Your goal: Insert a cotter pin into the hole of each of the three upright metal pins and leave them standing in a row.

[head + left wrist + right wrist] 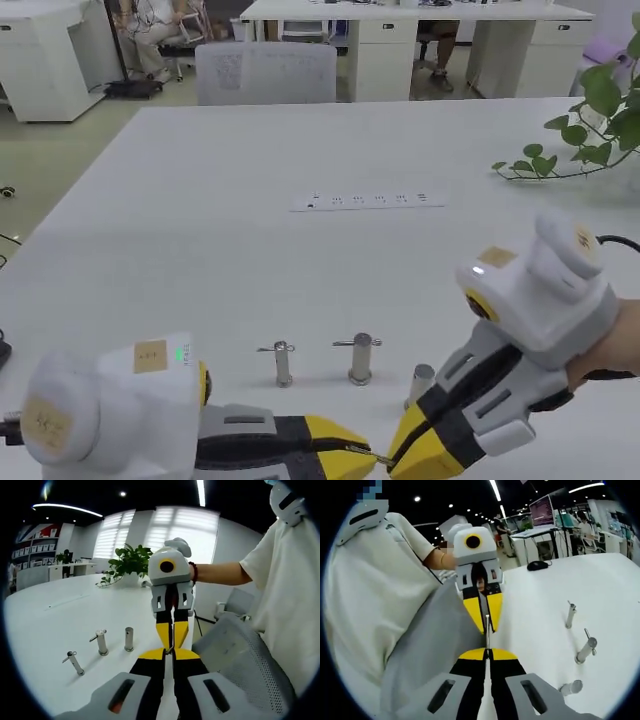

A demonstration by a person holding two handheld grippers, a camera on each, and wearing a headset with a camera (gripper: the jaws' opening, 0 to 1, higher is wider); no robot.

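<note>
Three upright metal pins stand in a row near the table's front edge. The left pin (283,362) and the middle pin (360,358) each carry a cotter pin through the top. The right pin (421,383) has a bare top, as the right gripper view shows (570,687). In front of the row, my left gripper (362,450) and right gripper (397,460) meet tip to tip. A thin cotter pin (486,630) runs between them, and both grippers look shut on its ends. The same row shows in the left gripper view (102,642).
A flush power strip (367,201) lies mid-table. A leafy plant (590,130) reaches in at the far right edge. A grey chair (265,72) stands beyond the far edge, a mesh chair (240,650) by the person's body.
</note>
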